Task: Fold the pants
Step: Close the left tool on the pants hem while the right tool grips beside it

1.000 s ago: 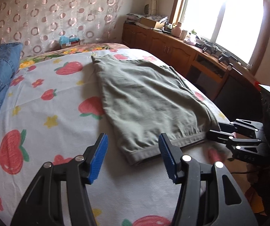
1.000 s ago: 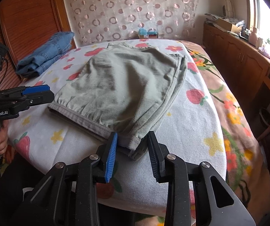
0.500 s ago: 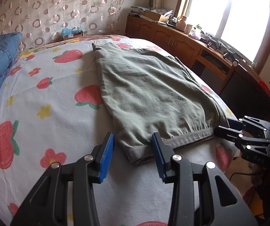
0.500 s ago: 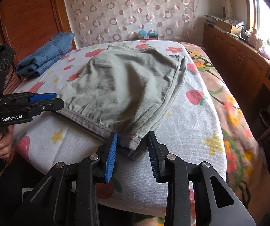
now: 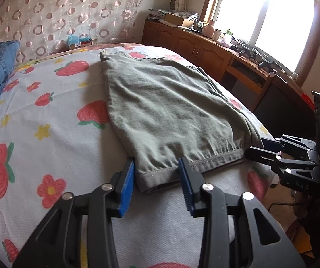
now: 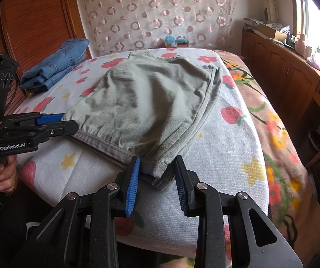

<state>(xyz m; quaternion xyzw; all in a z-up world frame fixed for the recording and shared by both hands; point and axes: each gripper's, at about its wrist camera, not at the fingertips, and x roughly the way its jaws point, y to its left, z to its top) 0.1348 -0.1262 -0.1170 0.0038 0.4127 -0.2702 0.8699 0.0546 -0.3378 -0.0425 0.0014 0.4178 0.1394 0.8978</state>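
Note:
Grey-green pants (image 5: 166, 109) lie flat on the bed, folded lengthwise, with the waistband toward me; they also show in the right wrist view (image 6: 151, 102). My left gripper (image 5: 156, 176) is open, its blue pads on either side of the waistband's left corner. My right gripper (image 6: 156, 172) is open around the waistband's right corner. Each gripper shows in the other's view: the right gripper (image 5: 262, 149) at the waistband's right end, the left gripper (image 6: 57, 122) at its left end.
The bed has a white sheet with strawberries and flowers (image 5: 48, 116). Folded blue jeans (image 6: 57, 64) lie at the far left by the wooden headboard. A wooden cabinet (image 6: 289, 71) under the window runs along the right of the bed.
My left gripper has moved forward to the waistband corner, and its jaws have narrowed around it. My right gripper has stayed at its corner.

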